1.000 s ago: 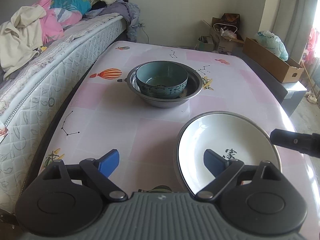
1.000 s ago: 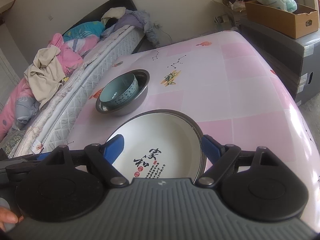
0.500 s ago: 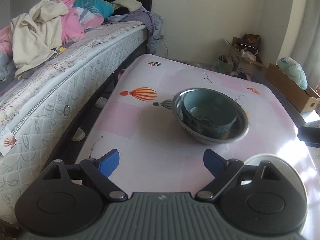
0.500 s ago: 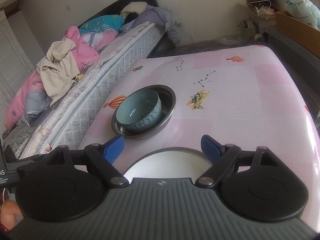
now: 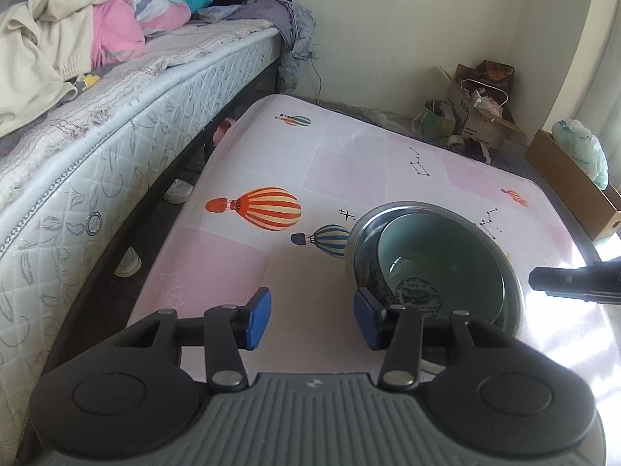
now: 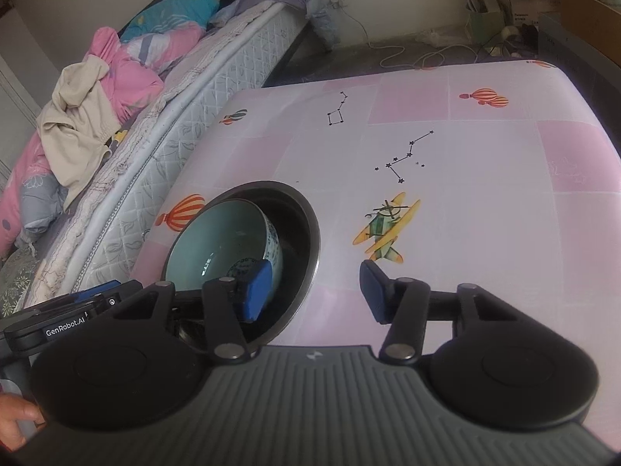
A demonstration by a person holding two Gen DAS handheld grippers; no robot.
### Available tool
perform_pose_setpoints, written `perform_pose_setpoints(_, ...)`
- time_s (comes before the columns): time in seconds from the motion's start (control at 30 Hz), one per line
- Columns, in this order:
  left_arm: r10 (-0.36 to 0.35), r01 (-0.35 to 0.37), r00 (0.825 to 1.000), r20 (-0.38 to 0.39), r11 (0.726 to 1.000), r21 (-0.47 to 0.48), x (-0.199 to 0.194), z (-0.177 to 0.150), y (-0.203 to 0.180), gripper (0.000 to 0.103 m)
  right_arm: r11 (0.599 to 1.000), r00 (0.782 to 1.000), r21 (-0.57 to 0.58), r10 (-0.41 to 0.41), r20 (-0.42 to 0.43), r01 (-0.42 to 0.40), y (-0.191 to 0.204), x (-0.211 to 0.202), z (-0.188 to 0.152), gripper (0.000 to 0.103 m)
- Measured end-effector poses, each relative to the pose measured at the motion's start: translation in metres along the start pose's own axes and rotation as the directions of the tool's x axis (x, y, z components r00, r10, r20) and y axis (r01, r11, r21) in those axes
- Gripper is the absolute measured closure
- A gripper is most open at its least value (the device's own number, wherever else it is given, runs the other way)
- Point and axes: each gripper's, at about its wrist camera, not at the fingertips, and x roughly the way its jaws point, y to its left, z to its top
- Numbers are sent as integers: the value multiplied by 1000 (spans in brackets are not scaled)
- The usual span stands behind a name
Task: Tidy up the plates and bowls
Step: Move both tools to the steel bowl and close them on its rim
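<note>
Teal ceramic bowl point(image 5: 434, 260) sits nested in steel basin point(image 5: 516, 303) on bench point(image 5: 349, 163). Left tool point(image 5: 312, 320) and right tool point(image 6: 312, 291) flank basin, jaws just narrowed, part-open, empty. Next: seat pads on basin rim.

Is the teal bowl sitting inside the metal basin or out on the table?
Inside. The teal bowl sits upright in the metal basin, whose rim rings it in both views.
</note>
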Motion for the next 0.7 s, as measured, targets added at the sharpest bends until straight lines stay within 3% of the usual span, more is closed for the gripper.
perform_pose_setpoints(0.3, -63, 60, 997, -50, 997, -56, 16, 8, 0, 62, 997, 996, 55, 63, -60, -60, -13, 35, 2, 71)
perform_pose_setpoints(0.5, -49, 45, 996, -77, 998, -44, 27, 9, -6, 63, 995, 993, 62, 84, -85, -79, -15, 45, 2, 77)
perform_pose_setpoints(0.7, -39, 35, 996, -77, 998, -47, 36, 13, -10, 70, 995, 991, 47, 90, -96, -85, -11, 56, 1, 86)
